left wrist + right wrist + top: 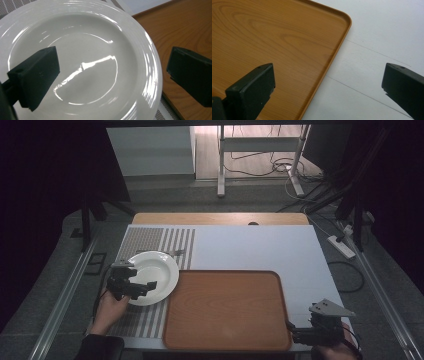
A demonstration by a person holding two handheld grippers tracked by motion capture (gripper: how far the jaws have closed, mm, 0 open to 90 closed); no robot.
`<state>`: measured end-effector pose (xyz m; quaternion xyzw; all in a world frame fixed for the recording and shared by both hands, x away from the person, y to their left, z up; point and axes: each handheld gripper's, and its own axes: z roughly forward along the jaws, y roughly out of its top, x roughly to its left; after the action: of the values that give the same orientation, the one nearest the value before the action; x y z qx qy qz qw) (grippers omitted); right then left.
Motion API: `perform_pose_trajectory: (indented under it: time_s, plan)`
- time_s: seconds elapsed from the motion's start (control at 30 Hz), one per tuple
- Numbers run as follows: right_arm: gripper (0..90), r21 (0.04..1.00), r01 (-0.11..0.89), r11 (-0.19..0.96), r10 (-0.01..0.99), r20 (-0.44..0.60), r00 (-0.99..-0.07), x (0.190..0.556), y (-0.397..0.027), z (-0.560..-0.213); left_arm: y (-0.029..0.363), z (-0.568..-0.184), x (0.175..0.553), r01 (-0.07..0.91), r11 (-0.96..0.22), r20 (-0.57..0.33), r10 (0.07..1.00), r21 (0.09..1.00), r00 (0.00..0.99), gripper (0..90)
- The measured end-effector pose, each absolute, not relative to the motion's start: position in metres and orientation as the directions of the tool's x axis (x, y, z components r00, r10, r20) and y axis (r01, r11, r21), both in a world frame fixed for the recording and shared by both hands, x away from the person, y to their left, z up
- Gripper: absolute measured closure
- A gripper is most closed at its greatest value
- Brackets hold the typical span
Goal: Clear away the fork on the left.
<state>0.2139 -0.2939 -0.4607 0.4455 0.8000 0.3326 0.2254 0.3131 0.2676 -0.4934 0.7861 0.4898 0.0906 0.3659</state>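
A white plate [155, 270] lies on a striped placemat [142, 320] at the table's left. My left gripper [142, 287] hovers over the plate's near-left part, open. In the left gripper view its jaws stand wide apart above the plate [100, 37], with the wooden tray [185, 27] to the right. The tray [227, 310] lies at the front middle with nothing on it. My right gripper [295, 334] is at the tray's front right corner, open. In the right gripper view the tray's rim [337, 50] runs between the jaws of my right gripper [328, 87].
A metal utensil [172, 252] lies on the placemat just behind the plate. The white table top [260, 250] stretches behind and right of the tray. A stand's legs [220, 170], cables and a power strip [342, 247] are on the floor beyond.
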Motion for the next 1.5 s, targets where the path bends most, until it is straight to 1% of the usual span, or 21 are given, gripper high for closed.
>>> perform_pose_trajectory:
  time_s: [0.33,0.83,1.1,1.2,1.27,1.3,1.33,1.37,1.4,1.47,1.5]
  plan:
    - [0.0,0.729,0.565,0.385,0.861,-0.063,-0.504,0.214,-0.294,-0.461,0.271,-0.495,0.345,0.732,-0.223,-0.222,0.861,0.644,0.458,0.0]
    - [0.0,0.731,0.567,0.380,0.860,-0.054,-0.507,0.215,-0.294,-0.461,0.275,-0.497,0.387,0.738,-0.231,-0.236,0.851,0.634,0.469,0.0]
    - [0.0,0.730,0.567,0.381,0.859,-0.053,-0.509,0.215,-0.294,-0.461,0.279,-0.499,0.405,0.748,-0.237,-0.218,0.864,0.620,0.455,0.0]
    - [0.0,0.730,0.567,0.382,0.859,-0.053,-0.510,0.215,-0.294,-0.461,0.281,-0.499,0.412,0.753,-0.243,-0.197,0.875,0.612,0.443,2.2]
    - [0.0,0.730,0.567,0.382,0.858,-0.053,-0.510,0.215,-0.294,-0.461,0.284,-0.498,0.415,0.752,-0.243,-0.180,0.884,0.613,0.432,6.8]
    - [0.0,0.730,0.567,0.382,0.858,-0.053,-0.510,0.215,-0.294,-0.461,0.286,-0.497,0.416,0.752,-0.238,-0.176,0.888,0.614,0.424,6.8]
    - [0.0,0.729,0.568,0.382,0.859,-0.053,-0.510,0.215,-0.294,-0.461,0.289,-0.496,0.417,0.755,-0.233,-0.174,0.893,0.613,0.416,13.1]
    - [0.0,0.729,0.568,0.382,0.859,-0.053,-0.510,0.215,-0.294,-0.461,0.292,-0.496,0.419,0.756,-0.227,-0.176,0.894,0.615,0.411,13.1]
    - [0.0,0.729,0.568,0.381,0.859,-0.052,-0.510,0.215,-0.294,-0.461,0.295,-0.495,0.420,0.758,-0.225,-0.182,0.893,0.612,0.412,27.6]
    - [0.0,0.730,0.568,0.381,0.859,-0.052,-0.509,0.215,-0.294,-0.461,0.302,-0.495,0.426,0.773,-0.235,-0.154,0.906,0.590,0.394,39.5]
    - [0.0,0.729,0.568,0.381,0.859,-0.052,-0.509,0.215,-0.294,-0.461,0.302,-0.495,0.426,0.773,-0.235,-0.154,0.906,0.590,0.394,46.8]
